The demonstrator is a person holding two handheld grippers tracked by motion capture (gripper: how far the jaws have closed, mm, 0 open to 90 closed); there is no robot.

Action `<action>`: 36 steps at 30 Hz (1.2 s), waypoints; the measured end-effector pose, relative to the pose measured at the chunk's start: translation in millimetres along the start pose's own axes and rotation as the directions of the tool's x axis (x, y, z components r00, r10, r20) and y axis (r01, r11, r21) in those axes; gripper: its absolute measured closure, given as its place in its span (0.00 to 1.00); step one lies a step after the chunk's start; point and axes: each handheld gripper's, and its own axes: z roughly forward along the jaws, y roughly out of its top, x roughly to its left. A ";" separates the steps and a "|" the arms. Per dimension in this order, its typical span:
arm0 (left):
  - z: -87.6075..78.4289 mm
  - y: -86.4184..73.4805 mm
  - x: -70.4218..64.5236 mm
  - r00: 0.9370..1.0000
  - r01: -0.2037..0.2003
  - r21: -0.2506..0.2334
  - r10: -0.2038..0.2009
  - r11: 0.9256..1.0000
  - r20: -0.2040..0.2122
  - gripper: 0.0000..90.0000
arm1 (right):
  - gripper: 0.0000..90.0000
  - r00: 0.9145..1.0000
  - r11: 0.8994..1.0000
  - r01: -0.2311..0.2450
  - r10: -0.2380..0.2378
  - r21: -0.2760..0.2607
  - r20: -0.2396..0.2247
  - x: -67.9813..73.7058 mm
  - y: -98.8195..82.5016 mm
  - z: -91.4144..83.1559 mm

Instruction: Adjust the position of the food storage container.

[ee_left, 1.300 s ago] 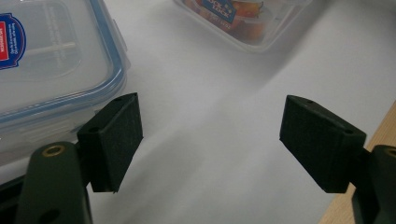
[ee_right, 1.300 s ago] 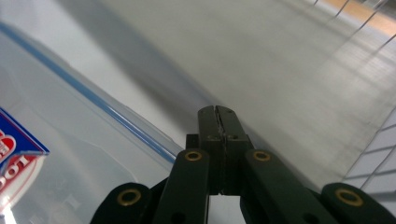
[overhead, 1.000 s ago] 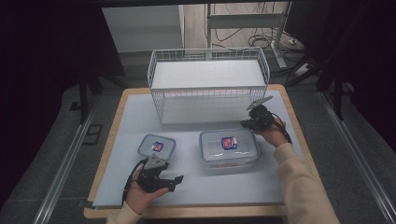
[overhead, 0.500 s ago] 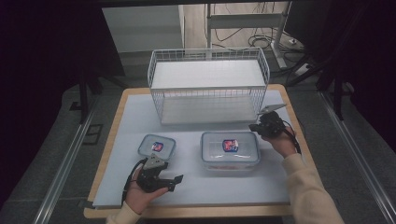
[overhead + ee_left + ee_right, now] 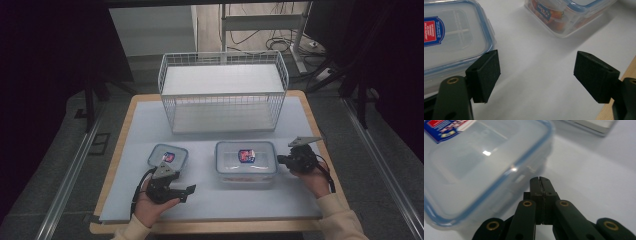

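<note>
The right gripper [image 5: 541,180], jaws pressed together and empty, is aimed at the large container [image 5: 246,161] near the table's right edge; a push could slide it. The left gripper [image 5: 536,75] is held wide apart.

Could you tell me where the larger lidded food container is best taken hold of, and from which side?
Probably across its short sides. The large lidded container lies flat, wider than deep, with clip flaps on its edges giving a ledge. The right tool, jaws shut, sits beside its right end; the left tool is open near the small container. One tool at each end, coming in level, looks steadiest.
</note>
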 end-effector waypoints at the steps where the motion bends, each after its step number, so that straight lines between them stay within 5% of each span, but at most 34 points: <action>1: -0.2 -0.1 -0.1 1.000 -0.001 -0.001 0.001 1.000 0.000 0.23 | 1.00 1.000 1.000 0.004 -0.004 0.003 0.023 2.4 1.2 0.6; 24: -5.8 -0.6 3.4 1.000 0.019 -0.017 -0.019 1.000 -0.006 0.24 | 1.00 0.999 1.000 0.011 -0.012 -0.018 -0.044 22.7 15.9 21.1; 36: -17.2 15.3 3.2 0.998 0.052 -0.083 -0.054 0.995 -0.028 0.25 | 0.99 0.999 0.994 -0.008 0.003 -0.113 -0.044 19.2 5.0 -7.3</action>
